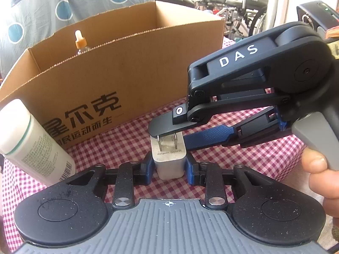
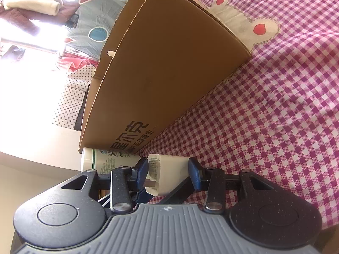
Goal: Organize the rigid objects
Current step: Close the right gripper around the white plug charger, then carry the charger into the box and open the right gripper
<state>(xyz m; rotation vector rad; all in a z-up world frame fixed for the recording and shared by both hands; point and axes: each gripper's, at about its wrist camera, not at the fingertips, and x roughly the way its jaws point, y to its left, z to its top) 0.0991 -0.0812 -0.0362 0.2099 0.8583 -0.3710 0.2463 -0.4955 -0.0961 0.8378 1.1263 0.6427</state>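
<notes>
White plug adapter (image 1: 168, 162) stands on the checked surface (image 1: 243, 158), near the cardboard box (image 1: 127, 67); left gripper (image 1: 168, 167) jaws clench its sides, right gripper (image 2: 168, 172) jaws straddle it lengthwise, contact indeterminable.

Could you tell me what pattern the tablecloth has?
The tablecloth is pink-and-white gingham check, clearest in the right wrist view.

White charger (image 1: 168, 162) upright on checked cloth (image 1: 211, 158), prongs up.

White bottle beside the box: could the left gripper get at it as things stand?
Probably not yet: the left gripper is shut on the charger. The white bottle itself lies unobstructed.
</notes>
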